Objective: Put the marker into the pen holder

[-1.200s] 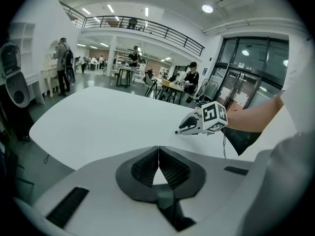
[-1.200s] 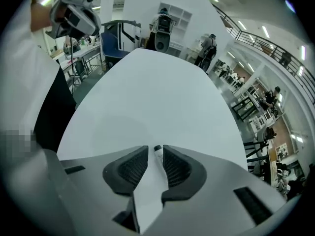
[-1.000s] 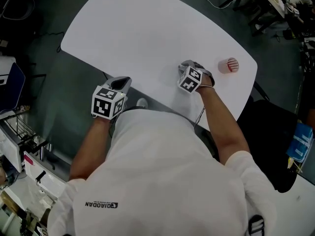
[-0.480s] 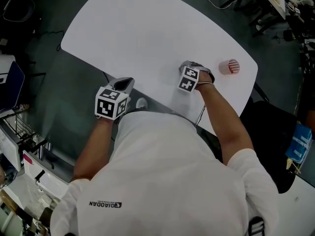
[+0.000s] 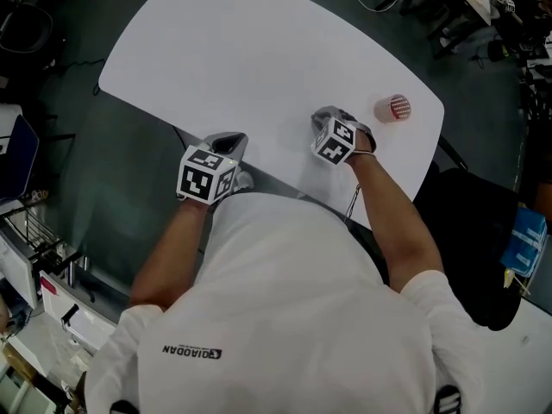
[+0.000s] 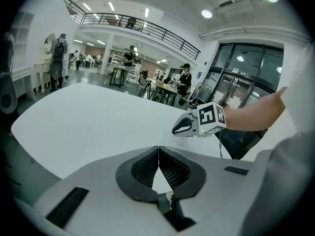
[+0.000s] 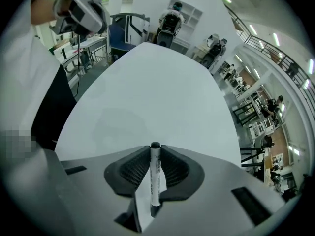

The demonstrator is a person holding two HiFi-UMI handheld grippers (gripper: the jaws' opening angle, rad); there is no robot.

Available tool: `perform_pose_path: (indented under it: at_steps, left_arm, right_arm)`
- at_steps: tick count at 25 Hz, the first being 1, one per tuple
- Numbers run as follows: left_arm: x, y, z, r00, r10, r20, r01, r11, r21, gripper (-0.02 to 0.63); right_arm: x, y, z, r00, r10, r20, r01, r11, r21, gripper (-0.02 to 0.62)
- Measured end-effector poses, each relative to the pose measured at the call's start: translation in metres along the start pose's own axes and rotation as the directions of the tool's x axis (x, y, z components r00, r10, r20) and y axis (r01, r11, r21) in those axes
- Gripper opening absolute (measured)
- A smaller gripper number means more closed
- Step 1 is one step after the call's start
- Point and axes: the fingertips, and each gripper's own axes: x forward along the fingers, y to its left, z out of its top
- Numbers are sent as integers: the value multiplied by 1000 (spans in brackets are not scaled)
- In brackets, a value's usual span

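A white marker with a black cap (image 7: 155,173) stands upright between my right gripper's (image 7: 155,156) pads, which have just been closing and now press on it. In the head view that gripper (image 5: 321,115) hovers over the white table (image 5: 259,50), to the left of the red mesh pen holder (image 5: 396,108) and apart from it. My left gripper (image 5: 226,141) sits at the table's near edge. Its jaws (image 6: 158,154) are shut with nothing between them.
The pen holder stands close to the table's right edge. Dark floor surrounds the table. A cable (image 5: 362,3) runs over the floor at the far side. A dark chair (image 5: 483,231) is to my right.
My left gripper has moved right along the table's near edge. My right gripper has stayed almost in place over the table.
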Motion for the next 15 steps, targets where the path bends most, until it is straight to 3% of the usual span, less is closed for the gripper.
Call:
perform_pose_path:
  at_steps: [6, 15]
  left_arm:
    - [22, -30, 6, 998, -58, -36, 61, 996, 70, 28]
    - [61, -98, 29, 985, -150, -82, 163, 969, 188, 28]
  right_arm:
    - [-48, -8, -8, 992, -65, 112, 43, 981, 189, 87]
    - [-114, -1, -48, 960, -143, 239, 23, 896, 444, 87]
